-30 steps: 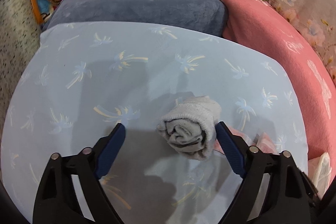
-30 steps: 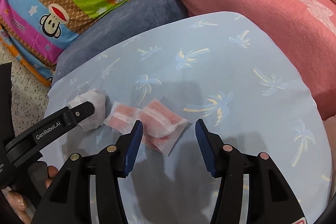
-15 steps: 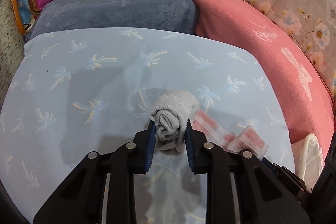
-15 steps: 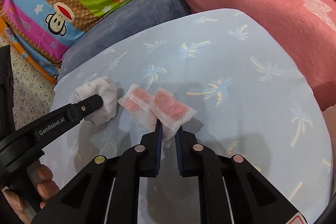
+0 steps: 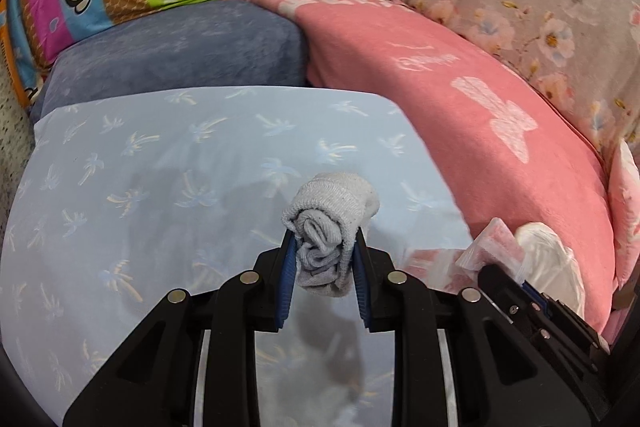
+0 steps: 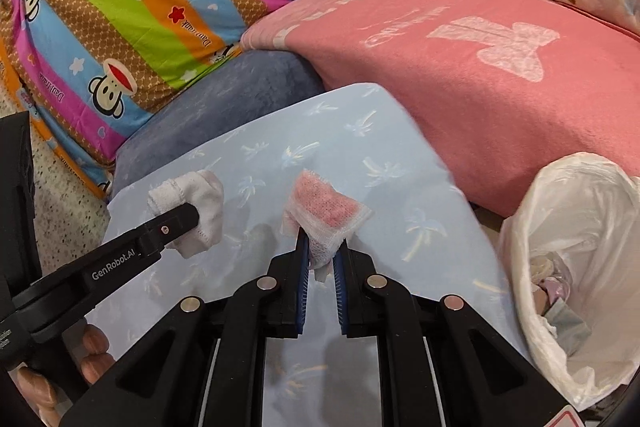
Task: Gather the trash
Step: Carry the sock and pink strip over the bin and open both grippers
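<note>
Moved: both grippers had lifted their loads off the blue sheet (image 5: 168, 163) since earlier.
Left gripper (image 5: 322, 251): clamped on rolled sock (image 5: 330, 223).
Right gripper (image 6: 320, 247): clamped on pink packet (image 6: 326, 205).
Bin bag (image 6: 580, 211): open, beside sheet's right edge.

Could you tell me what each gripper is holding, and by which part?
Left gripper: rolled grey sock, clamped at its near end. Right gripper: pink packet, pinched at its near edge.

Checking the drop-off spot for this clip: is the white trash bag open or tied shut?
Open. In the right wrist view the trash bag gapes at its mouth, with scraps visible inside.
</note>
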The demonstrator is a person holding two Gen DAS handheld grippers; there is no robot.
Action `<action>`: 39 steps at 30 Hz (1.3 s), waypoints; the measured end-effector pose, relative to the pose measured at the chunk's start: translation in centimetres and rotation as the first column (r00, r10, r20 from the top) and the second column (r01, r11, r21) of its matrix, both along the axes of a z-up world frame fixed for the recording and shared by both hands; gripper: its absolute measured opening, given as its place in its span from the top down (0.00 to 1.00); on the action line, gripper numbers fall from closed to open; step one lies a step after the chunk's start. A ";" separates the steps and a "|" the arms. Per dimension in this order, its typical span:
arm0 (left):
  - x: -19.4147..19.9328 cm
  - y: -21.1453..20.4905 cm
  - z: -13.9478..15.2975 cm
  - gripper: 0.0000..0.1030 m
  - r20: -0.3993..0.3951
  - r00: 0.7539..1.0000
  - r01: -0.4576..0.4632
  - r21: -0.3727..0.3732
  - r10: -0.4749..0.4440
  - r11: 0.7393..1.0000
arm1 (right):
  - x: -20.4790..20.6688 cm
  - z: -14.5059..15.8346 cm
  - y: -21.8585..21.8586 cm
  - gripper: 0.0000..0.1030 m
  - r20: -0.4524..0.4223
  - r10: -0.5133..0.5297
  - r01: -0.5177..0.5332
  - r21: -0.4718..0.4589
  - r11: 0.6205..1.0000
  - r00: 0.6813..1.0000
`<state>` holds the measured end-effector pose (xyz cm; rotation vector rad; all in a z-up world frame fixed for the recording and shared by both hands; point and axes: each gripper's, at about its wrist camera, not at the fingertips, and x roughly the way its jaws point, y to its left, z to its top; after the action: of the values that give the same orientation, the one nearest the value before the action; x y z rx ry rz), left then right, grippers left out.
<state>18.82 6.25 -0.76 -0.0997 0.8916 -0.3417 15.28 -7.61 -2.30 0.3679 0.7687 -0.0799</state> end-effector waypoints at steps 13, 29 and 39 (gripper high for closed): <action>-6.1 -9.8 3.5 0.75 0.081 0.979 0.184 0.039 -0.187 0.982 | -8.8 4.7 -9.3 0.89 0.109 -0.162 0.164 -0.002 0.987 0.981; -11.2 -19.6 4.6 0.74 0.102 0.921 0.367 0.092 -0.376 0.925 | -16.4 5.7 -17.5 0.89 0.143 -0.309 0.309 0.026 0.951 0.940; -11.9 -22.0 4.8 0.54 0.107 0.912 0.385 0.114 -0.397 0.916 | -17.7 5.1 -19.6 0.89 0.135 -0.350 0.347 0.046 0.937 0.927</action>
<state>6.95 -15.77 4.09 0.1880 0.7946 -0.6744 -2.46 -27.19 2.82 0.5233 0.5567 -0.3774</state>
